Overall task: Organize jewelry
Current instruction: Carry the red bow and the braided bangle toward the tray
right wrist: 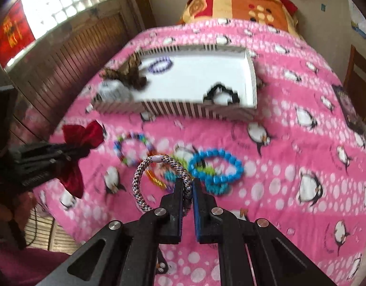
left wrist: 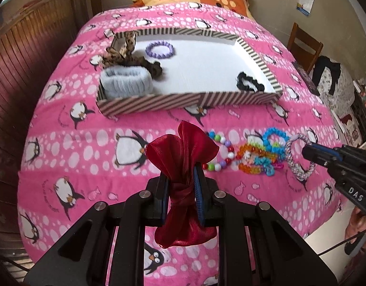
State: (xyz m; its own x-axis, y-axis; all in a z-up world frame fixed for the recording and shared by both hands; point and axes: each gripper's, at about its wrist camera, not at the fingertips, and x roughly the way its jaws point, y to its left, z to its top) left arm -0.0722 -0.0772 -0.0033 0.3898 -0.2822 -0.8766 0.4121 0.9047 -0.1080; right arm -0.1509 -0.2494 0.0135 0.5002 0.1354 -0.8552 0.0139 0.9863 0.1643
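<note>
My left gripper [left wrist: 181, 190] pinches the red satin bow [left wrist: 183, 147] by its knot, lifted clear. My right gripper [right wrist: 187, 188] is clamped on the braided hair tie [right wrist: 159, 181], nearer me than the striped tray [left wrist: 149, 104], where both belong.

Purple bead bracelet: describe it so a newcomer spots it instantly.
On the pink penguin blanket sits a striped tray with a white floor. The purple bead bracelet lies flat near its far left corner, just beyond the leopard-print scrunchie; it is the tray's only beaded ring.
</note>
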